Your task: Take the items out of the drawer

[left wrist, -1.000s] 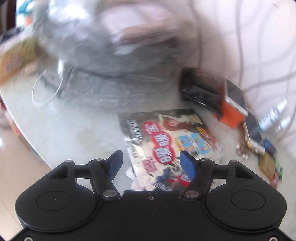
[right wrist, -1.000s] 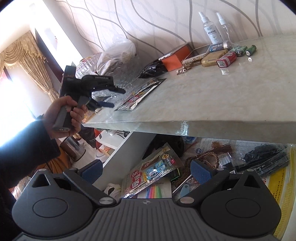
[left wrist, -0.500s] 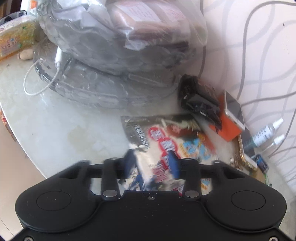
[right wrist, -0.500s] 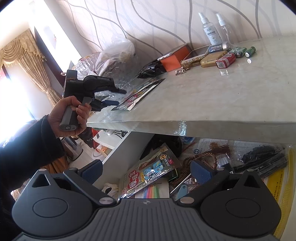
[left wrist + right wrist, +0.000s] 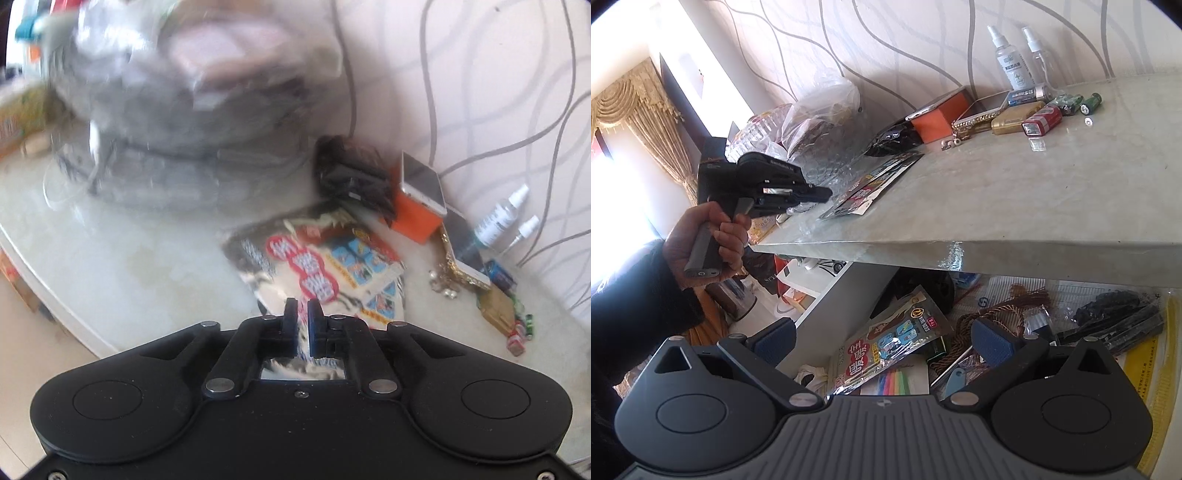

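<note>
A printed snack packet (image 5: 321, 266) lies flat on the marble tabletop (image 5: 147, 258), seen again near the table's edge (image 5: 871, 184) in the right wrist view. My left gripper (image 5: 302, 306) hovers just before the packet's near end; its jaws are closing, with only a slim gap between them and nothing in it. A hand (image 5: 701, 251) holds that left gripper (image 5: 823, 192) at the table's corner. Below the tabletop the open drawer (image 5: 1004, 288) holds a second snack packet (image 5: 886, 350). My right gripper (image 5: 884, 334) hangs open above that packet, touching nothing.
On the table stand a bulging plastic bag (image 5: 207, 92), a black pouch (image 5: 351, 177), an orange box with a phone (image 5: 421, 199), spray bottles (image 5: 1008, 55) and batteries (image 5: 1071, 101). The drawer also holds brown cord (image 5: 997, 314), black clips (image 5: 1115, 310) and a yellow ruler (image 5: 1160, 362).
My left gripper's jaws have gone from wide apart to nearly together, and it has drawn back a little from the packet on the table. The right gripper has not moved.
</note>
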The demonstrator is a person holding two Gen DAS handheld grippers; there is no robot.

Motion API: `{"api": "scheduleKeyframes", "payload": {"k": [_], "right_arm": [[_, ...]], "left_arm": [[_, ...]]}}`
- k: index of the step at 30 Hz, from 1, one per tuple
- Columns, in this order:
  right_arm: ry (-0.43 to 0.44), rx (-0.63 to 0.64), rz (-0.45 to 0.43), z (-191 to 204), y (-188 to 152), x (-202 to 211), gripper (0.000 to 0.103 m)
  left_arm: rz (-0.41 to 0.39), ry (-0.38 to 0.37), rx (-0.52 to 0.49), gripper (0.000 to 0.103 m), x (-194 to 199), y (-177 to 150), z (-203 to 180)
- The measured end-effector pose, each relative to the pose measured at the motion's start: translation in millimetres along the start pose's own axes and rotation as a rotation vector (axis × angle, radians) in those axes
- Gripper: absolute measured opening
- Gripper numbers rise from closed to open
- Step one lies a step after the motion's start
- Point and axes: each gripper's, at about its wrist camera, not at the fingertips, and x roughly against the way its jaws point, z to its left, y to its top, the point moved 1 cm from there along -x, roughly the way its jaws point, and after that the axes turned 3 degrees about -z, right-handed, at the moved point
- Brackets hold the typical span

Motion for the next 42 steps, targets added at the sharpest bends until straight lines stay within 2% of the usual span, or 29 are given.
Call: {"api": "scheduleKeyframes", "payload": {"k": [4, 6, 11, 12, 17, 19, 21, 23, 25, 26, 27, 30, 34, 42], "right_arm": [[0.0, 0.001, -0.002, -0.1, -0.5, 0.8, 0.103], [0.0, -0.001, -0.001, -0.3, -0.5, 0.8, 0.103], [0.002, 0.004, 0.002, 0.5, -1.0, 0.9, 0.103], [0.003, 0.005, 0.003, 0.7, -1.1, 0.8, 0.103], [0.005, 0.008, 0.005, 1.2, -1.6, 0.5, 0.103], [0.005, 0.008, 0.005, 1.3, -1.7, 0.5, 0.103], [0.005, 0.009, 0.005, 1.4, -1.8, 0.4, 0.103], [0.006, 0.009, 0.005, 1.5, -1.9, 0.3, 0.103], [0.006, 0.009, 0.005, 1.6, -2.1, 0.2, 0.103], [0.006, 0.009, 0.005, 1.6, -2.1, 0.2, 0.103], [0.006, 0.009, 0.005, 1.7, -2.2, 0.2, 0.103], [0.006, 0.009, 0.004, 1.4, -1.7, 1.4, 0.103], [0.007, 0.012, 0.007, 1.8, -1.9, 0.7, 0.103], [0.004, 0.015, 0.003, 2.2, -2.3, 1.3, 0.103]], "left_arm": [[-0.008, 0.057, 0.005, 0.03, -10.2, 8.3, -0.6], [-0.025, 0.071, -0.029, 0.048, -16.3, 10.8, -3.5], [-0.072, 0.113, -0.19, 0.053, -36.2, 15.6, -14.0], [-0.062, 0.104, -0.217, 0.06, -41.1, 16.7, -15.2], [-0.062, 0.137, -0.303, 0.064, -59.1, 20.6, -14.6], [-0.07, 0.137, -0.344, 0.069, -64.5, 22.4, -13.5], [-0.061, 0.114, -0.359, 0.071, -69.3, 24.3, -10.4], [-0.044, 0.087, -0.333, 0.073, -71.8, 27.7, -4.9], [-0.016, 0.07, -0.28, 0.077, -73.6, 30.9, 3.1], [0.003, 0.066, -0.245, 0.085, -74.1, 32.4, 7.9], [0.019, 0.06, -0.215, 0.087, -73.3, 33.2, 12.4], [0.045, 0.027, -0.214, 0.087, -65.7, 29.2, 12.7], [0.074, -0.096, -0.195, 0.087, -54.4, 20.0, 5.3], [0.094, -0.227, -0.141, 0.087, -36.1, 9.8, -8.7]]}}
